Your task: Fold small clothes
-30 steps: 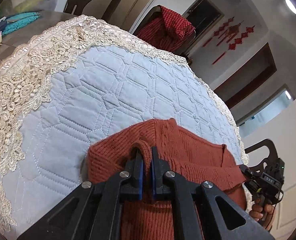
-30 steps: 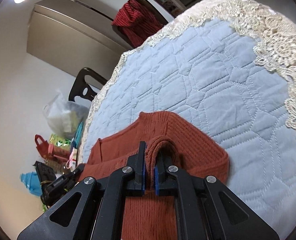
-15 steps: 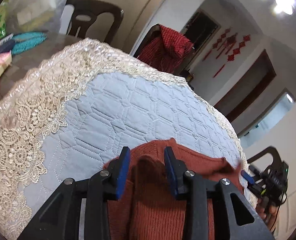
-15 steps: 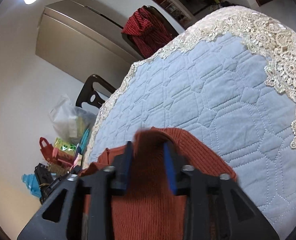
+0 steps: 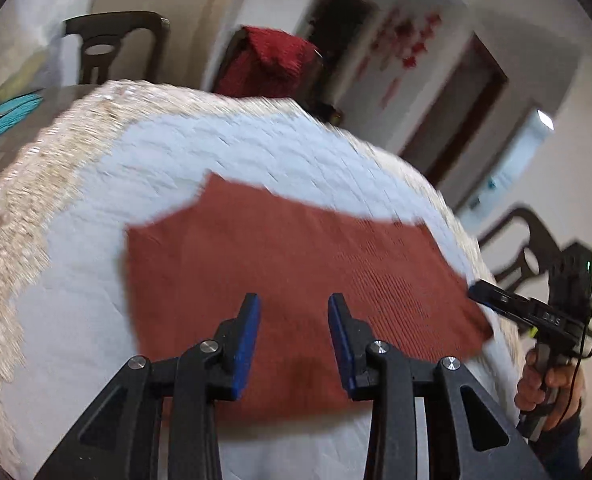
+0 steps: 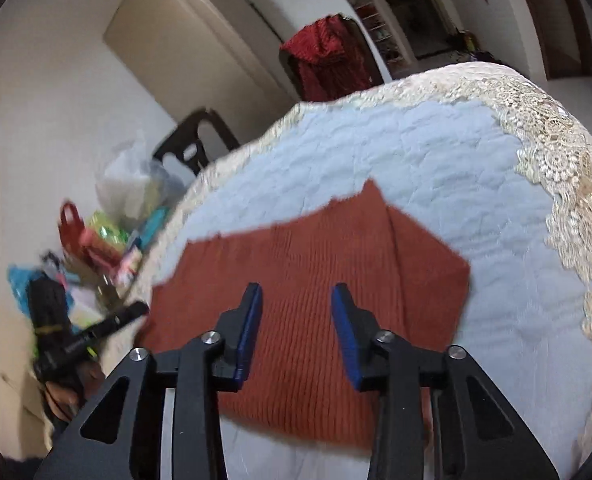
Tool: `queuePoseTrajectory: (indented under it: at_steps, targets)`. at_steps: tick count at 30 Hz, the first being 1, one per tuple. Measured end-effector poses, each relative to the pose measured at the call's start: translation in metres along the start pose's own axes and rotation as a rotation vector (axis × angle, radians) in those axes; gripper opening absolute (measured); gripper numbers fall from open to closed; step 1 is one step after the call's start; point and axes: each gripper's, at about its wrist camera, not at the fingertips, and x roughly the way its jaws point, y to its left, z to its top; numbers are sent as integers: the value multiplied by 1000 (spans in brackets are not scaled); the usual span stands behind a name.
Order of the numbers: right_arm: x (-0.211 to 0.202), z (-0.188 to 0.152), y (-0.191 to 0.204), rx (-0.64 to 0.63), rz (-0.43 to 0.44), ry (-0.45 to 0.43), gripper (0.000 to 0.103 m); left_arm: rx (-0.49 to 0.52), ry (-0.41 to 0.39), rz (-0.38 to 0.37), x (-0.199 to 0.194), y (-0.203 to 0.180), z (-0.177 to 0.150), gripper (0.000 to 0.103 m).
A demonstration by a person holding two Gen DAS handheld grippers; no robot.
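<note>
**A:** What is lying on the bench?

**B:** A rust-red ribbed knit garment [image 5: 296, 264] — folded into a flat, roughly rectangular slab with one corner poking up at the far edge. It rests on a pale blue quilted cloth [image 5: 80, 320] stitched in a geometric pattern, trimmed with cream lace [image 6: 568, 184] of looping, floral openwork.

**A:** And the claws?

**B:** The left claw [image 5: 294, 338] has its two black arms spread apart, with the blue-padded fingertips [image 5: 248, 332] hanging over the near part of the knit and gripping nothing. The right claw [image 6: 296, 330] is likewise spread wide above the ribbing — nothing between its pads. Both views are smeared by motion blur.

**A:** Anything around it?

**B:** A dark chair draped with crimson checked fabric [image 6: 328, 56] stands beyond the bench, another dark moulded chair [image 5: 112, 44] sits to its side, and crinkled plastic bags [image 6: 128, 184] pile near the wall.
</note>
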Motion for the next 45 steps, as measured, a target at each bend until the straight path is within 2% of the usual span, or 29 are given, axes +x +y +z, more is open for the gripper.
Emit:
queuePoseTrajectory:
  at_steps: [4, 8, 10, 11, 12, 13, 14, 16, 18, 21, 23, 24, 26, 28, 31, 34, 37, 45]
  targets:
    - [7, -26, 24, -94, -44, 54, 31, 86, 37, -28, 4, -34, -24, 37]
    - [14, -46, 53, -191, -37, 73, 28, 167, 50, 3, 17, -59, -36, 38]
    - [23, -51, 65, -238, -47, 93, 26, 186, 84, 52, 35, -61, -41, 37]
    - [30, -52, 66, -260, -72, 106, 25, 200, 73, 64, 35, -64, -40, 38]
    - [39, -54, 63, -283, -124, 114, 19, 206, 76, 75, 34, -67, -40, 38]
    - [39, -56, 58, -280, -138, 117, 11, 204, 80, 77, 33, -68, -39, 38]
    - [37, -53, 51, -238, -110, 111, 11, 198, 80, 74, 31, -66, -39, 38]
    - [27, -50, 44, -213, -116, 95, 11, 185, 70, 74, 22, -61, -40, 38]
    - [13, -49, 37, -216, -142, 60, 11, 165, 35, 112, 11, -49, -41, 38]
    - [-5, -48, 4, -116, -173, 39, 11, 95, 1, 158, -3, -19, -37, 38]
    - [-15, -51, -16, -53, -164, 34, 11, 47, -12, 188, -10, -1, -38, 38]
    - [-20, -52, -24, -14, -135, 28, 11, 22, -16, 190, -14, 8, -37, 38]
    - [-28, -53, -25, -6, -145, 11, 11, -7, -29, 170, -21, 18, -38, 37]
    - [-33, -52, -21, -10, -150, -7, 11, -11, -50, 199, -26, 21, -38, 37]
    - [-37, -50, -24, 8, -157, -32, 11, -31, -62, 178, -29, 25, -41, 37]
    - [-32, -52, -37, 42, -183, -10, 11, -37, -14, 181, -14, 31, -45, 37]
    - [-34, -53, -44, 69, -164, -19, 8, -75, -18, 161, -14, 37, -43, 37]
    - [-35, -53, -45, 67, -163, -18, 8, -31, -18, 219, -16, 23, -42, 37]
